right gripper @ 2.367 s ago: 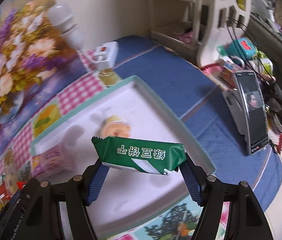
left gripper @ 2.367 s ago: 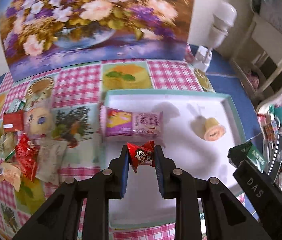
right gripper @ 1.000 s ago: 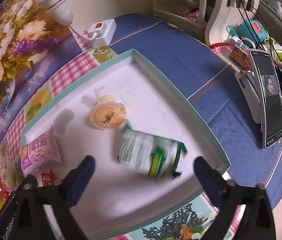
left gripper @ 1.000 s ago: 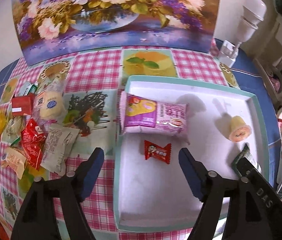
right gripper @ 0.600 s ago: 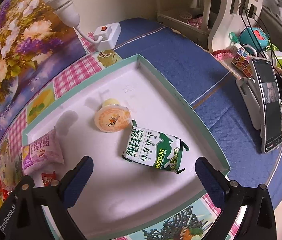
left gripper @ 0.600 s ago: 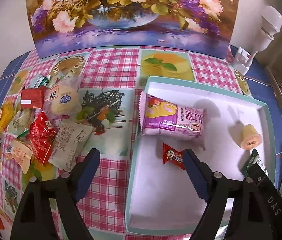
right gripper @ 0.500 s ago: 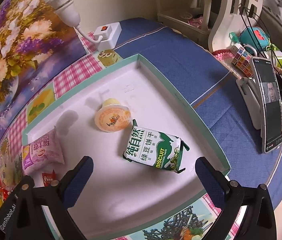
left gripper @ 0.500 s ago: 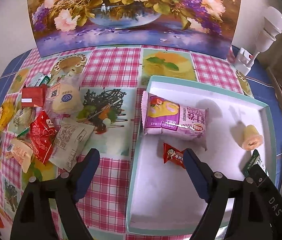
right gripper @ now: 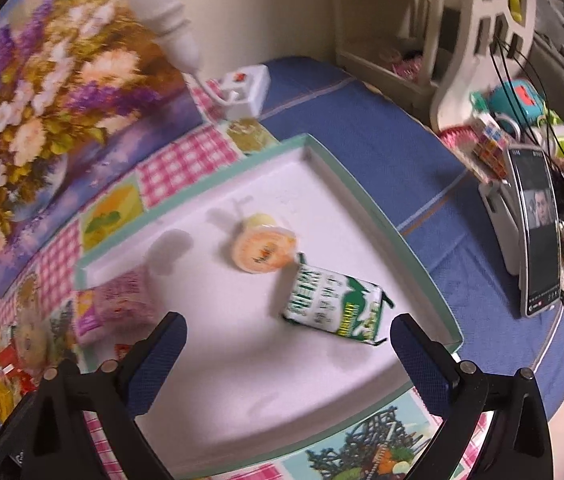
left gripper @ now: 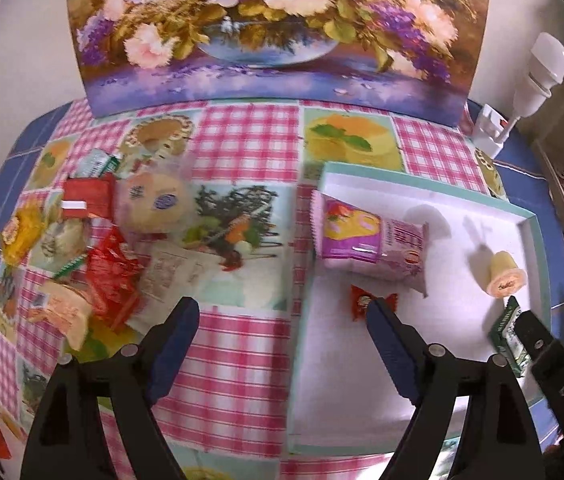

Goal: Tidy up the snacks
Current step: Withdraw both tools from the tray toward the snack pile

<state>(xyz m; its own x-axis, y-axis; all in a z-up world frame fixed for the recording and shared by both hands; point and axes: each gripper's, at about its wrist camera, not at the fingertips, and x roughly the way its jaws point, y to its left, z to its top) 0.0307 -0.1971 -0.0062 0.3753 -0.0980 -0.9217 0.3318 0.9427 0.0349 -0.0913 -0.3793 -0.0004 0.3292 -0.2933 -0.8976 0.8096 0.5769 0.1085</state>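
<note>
Left gripper (left gripper: 282,312) stands wide, jaws just widened further, nothing between the pads. Red candy (left gripper: 372,301) lies on the tray floor touching its right finger, at 1 o'clock. Right gripper (right gripper: 288,330) gapes wide, empty; green biscuit pack (right gripper: 334,308) lies flat at 1 o'clock, just beyond the fingertips. A couple of seconds ago each snack was clamped; both now lie loose. The purple packet (left gripper: 370,242) and jelly cup (right gripper: 264,249) lie farther in. Tray (right gripper: 382,216) rim runs along 2 o'clock; bare white floor lies nearest. Loose snack pile (left gripper: 82,256) sits at 10 o'clock on the checked cloth (left gripper: 242,144).
</note>
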